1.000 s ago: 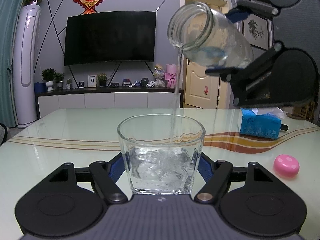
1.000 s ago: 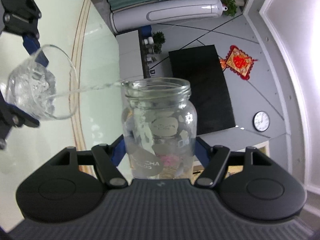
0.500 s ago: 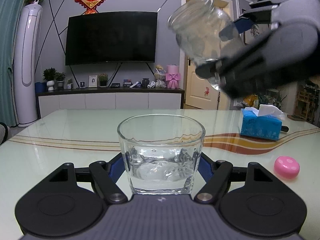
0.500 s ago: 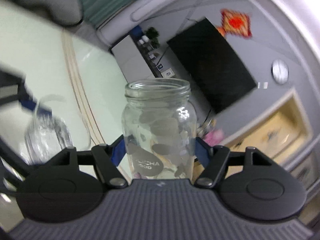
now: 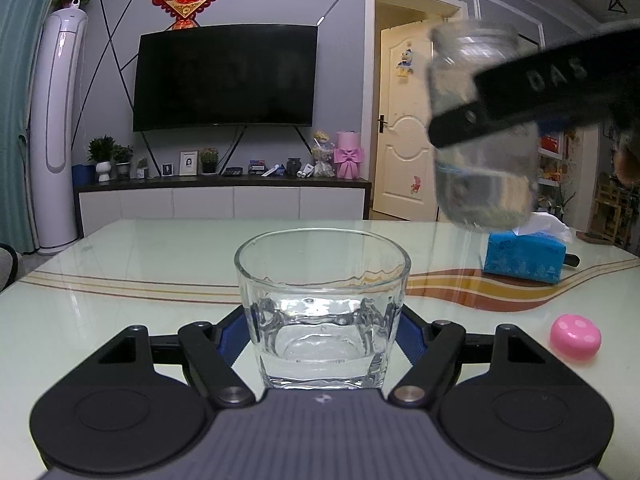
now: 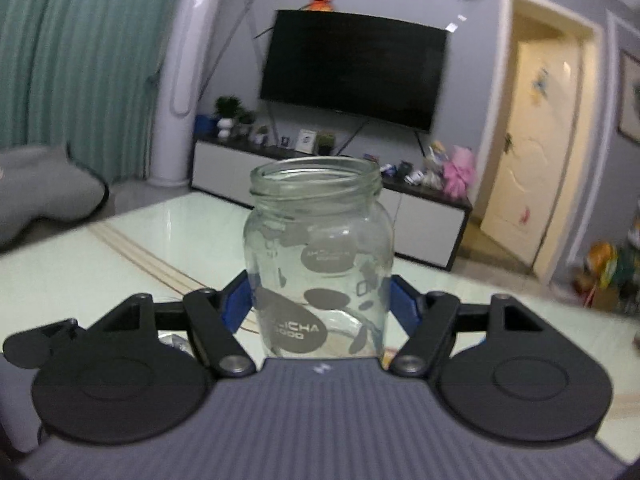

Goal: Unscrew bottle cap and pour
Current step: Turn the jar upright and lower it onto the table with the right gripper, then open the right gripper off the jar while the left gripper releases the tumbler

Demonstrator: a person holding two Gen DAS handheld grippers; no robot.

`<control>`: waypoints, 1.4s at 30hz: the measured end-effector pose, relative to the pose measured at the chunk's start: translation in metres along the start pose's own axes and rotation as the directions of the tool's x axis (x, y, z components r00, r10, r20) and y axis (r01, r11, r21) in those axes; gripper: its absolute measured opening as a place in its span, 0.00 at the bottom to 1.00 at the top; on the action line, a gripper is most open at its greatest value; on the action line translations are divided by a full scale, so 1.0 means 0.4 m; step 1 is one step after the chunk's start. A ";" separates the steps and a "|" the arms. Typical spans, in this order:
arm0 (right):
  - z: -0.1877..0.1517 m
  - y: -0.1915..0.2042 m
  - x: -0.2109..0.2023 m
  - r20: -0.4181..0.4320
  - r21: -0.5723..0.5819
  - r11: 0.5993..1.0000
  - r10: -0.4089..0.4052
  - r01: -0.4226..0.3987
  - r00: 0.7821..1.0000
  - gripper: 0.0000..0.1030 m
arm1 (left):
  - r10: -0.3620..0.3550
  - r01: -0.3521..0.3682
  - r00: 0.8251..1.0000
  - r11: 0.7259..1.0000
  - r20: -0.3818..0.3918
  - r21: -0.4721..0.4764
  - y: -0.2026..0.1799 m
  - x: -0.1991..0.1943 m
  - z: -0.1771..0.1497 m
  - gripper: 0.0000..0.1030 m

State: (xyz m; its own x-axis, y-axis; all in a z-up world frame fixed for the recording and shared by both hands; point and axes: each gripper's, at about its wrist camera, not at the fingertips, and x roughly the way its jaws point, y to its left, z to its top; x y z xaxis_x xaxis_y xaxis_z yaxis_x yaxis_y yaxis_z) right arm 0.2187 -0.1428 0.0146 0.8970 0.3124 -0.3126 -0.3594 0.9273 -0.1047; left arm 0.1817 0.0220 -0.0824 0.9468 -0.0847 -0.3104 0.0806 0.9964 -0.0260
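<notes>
My left gripper is shut on a clear glass tumbler that stands on the pale glass table with water in its lower part. My right gripper is shut on an open glass bottle, upright, capless and nearly empty. In the left wrist view the bottle hangs in the air at the upper right, above the table, with a black finger of the right gripper across it. A pink cap lies on the table to the right of the tumbler.
A blue tissue box stands on the table at the far right, under the raised bottle. A TV cabinet and a door are beyond the table's far edge.
The bottle was tilted over the tumbler and pouring water. It has been turned upright and moved away to the right. The tumbler and left gripper have not moved.
</notes>
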 end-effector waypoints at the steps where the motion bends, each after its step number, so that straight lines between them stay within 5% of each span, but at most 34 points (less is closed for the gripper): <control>1: -0.013 -0.008 -0.005 -0.003 0.027 1.000 -0.002 0.002 1.000 0.68 | 0.001 -0.001 1.000 1.000 -0.001 -0.002 0.000 0.001 0.000 0.74; 15: -0.148 -0.048 -0.009 -0.026 0.214 0.974 -0.076 0.080 0.997 0.68 | 0.017 -0.017 1.000 1.000 -0.019 -0.007 0.004 0.005 -0.005 0.74; 42: -0.253 -0.024 0.048 -0.106 0.263 0.959 -0.084 0.109 0.991 0.68 | 0.020 -0.021 0.998 1.000 -0.065 -0.005 0.019 0.024 -0.011 0.74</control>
State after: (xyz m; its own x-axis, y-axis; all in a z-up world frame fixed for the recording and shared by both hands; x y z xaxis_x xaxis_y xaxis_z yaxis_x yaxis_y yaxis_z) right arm 0.2134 -0.1665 -0.0858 0.8916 0.2102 -0.4011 -0.1791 0.9772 0.1140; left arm 0.1902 0.0290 -0.0897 0.9261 -0.0642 -0.3719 0.0595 0.9979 -0.0239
